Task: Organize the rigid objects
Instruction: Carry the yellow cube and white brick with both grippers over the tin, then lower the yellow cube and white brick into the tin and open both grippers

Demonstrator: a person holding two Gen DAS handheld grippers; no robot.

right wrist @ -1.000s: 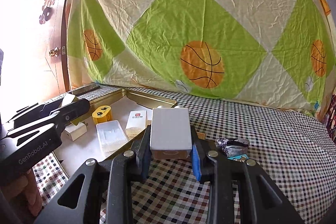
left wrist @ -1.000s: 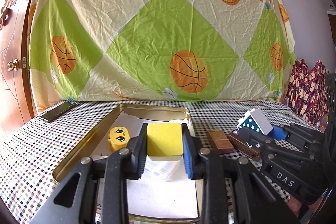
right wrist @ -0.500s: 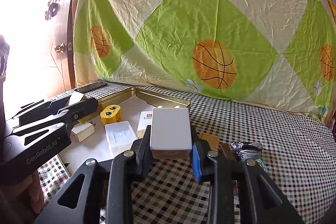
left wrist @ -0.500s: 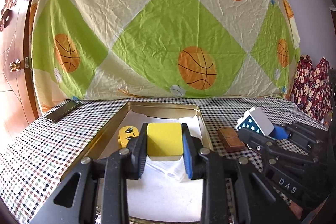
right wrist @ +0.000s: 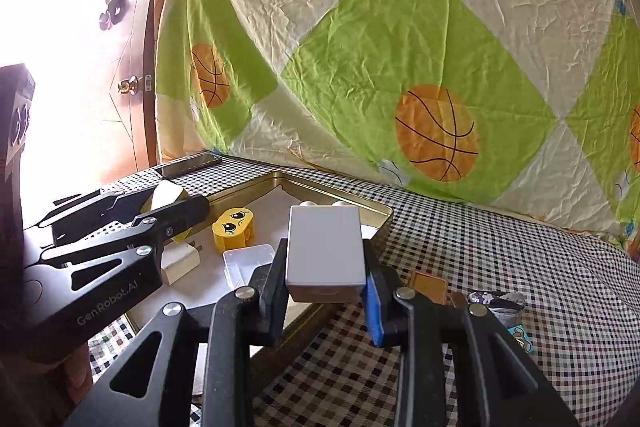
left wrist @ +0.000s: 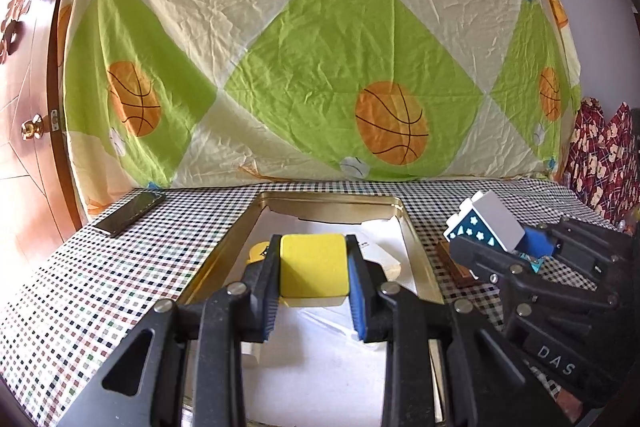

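A: Right, left gripper (left wrist: pixel 313 273) first. State?

B: Clamped on a yellow block (left wrist: pixel 312 270). Matte, flat-faced, square with rounded corners, pressed between black ribbed pads, held above the tin (left wrist: pixel 416 255).

A: Tin?

B: Shallow rectangular tray, brassy metal, shiny rim, white paper lining its floor. It sits on a checked cloth (left wrist: pixel 100 287).

A: Right gripper (right wrist: pixel 326 287)?

B: Closed around a white brick (right wrist: pixel 325 247). Smooth plastic, oblong, two round studs at its far end. In the left view its side shows dark blue with pale stars. It hangs over the tin's near right edge.

A: Inside the tin?

B: Yellow cylinder (right wrist: pixel 233 229) with a cartoon face, glossy. Just in front of it a clear plastic box (right wrist: pixel 248 263), thin-walled, rectangular. Left of that a white plug adapter (right wrist: pixel 180 259), boxy, metal prongs showing, partly under the left gripper.

A: Outside?

B: Brown block (right wrist: pixel 428 285), flat, on the cloth beside the tin's right wall. Further right a crumpled foil wrapper (right wrist: pixel 496 303). Dark phone (left wrist: pixel 130 213), glossy slab, at the far left corner, well apart from the tin.

A: Backdrop?

B: Wrinkled sheet (left wrist: pixel 320 47), green and cream diamonds, orange basketballs.
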